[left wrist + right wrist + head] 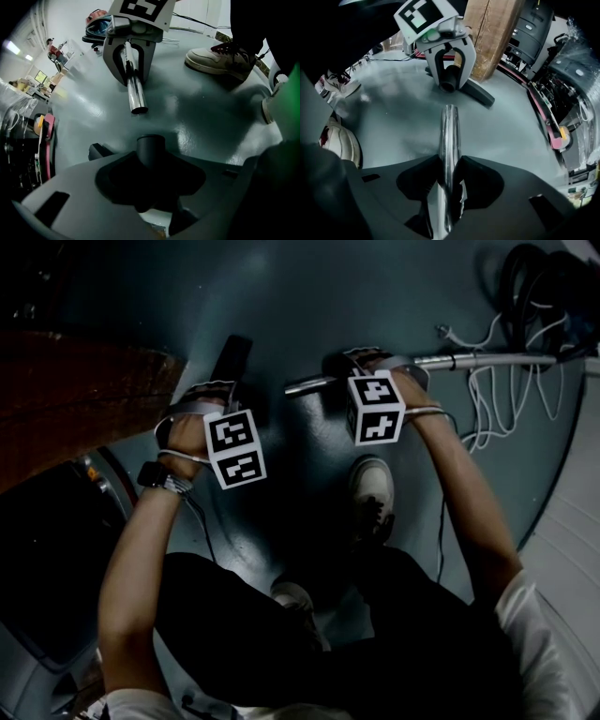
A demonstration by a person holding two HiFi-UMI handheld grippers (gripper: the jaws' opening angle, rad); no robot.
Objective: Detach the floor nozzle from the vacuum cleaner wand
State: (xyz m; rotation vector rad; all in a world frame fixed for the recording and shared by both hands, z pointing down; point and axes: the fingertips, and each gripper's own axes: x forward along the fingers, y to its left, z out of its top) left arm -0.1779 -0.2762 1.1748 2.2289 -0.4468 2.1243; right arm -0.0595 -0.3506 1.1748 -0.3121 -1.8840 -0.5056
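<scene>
The chrome wand [487, 360] lies across the dark floor, and my right gripper [345, 367] is shut on it near its open end [139, 109]. In the right gripper view the wand [449, 133] runs out from between the pads of the right gripper [449, 185]. The black floor nozzle [231, 356] is apart from the wand, with a gap between them. My left gripper [150, 180] is shut on the nozzle's round black neck [150, 146]. Seen from the right gripper view, the left gripper [451, 77] clamps that neck while the nozzle's foot [480, 95] rests on the floor.
The person's shoes [373, 491] stand just behind the grippers. White cables [489, 395] and a black hose [539, 282] lie at the back right. A wooden block [490, 33] and dark machines [562, 84] stand behind the nozzle.
</scene>
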